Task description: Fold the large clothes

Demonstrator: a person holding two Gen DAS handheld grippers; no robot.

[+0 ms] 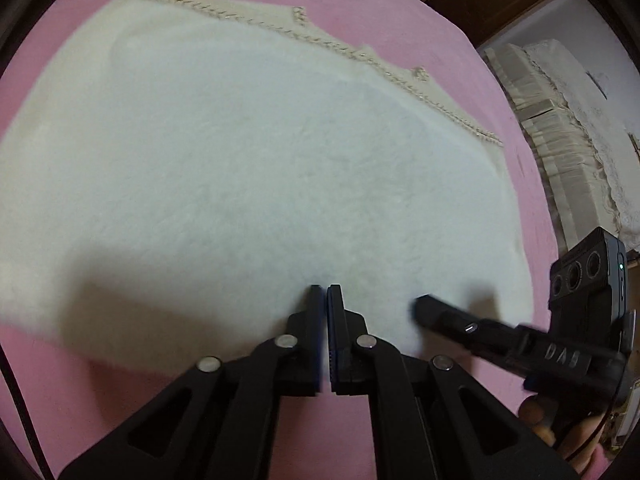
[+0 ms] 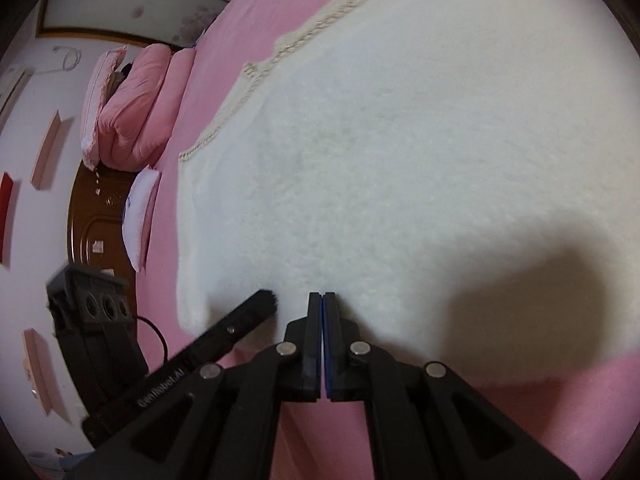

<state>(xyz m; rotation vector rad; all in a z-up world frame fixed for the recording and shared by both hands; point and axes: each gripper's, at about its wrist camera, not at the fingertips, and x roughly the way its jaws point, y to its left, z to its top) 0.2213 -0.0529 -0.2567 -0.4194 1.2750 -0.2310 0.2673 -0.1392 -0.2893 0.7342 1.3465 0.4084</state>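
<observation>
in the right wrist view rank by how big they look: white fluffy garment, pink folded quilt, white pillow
1. white fluffy garment
2. pink folded quilt
3. white pillow
The garment lies much nearer the camera, so true sizes are unsure.

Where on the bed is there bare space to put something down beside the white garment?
The pink sheet is bare past the garment's braided trim, and toward the pillows. Its near edge is crowded: the left gripper and right gripper.

Soft indoor light; my grippers throw broad dark shadows over the white garment (image 1: pixel 240 152). Fisheye bends the edges, black vignette in the corners, motion blur smears both views.
</observation>
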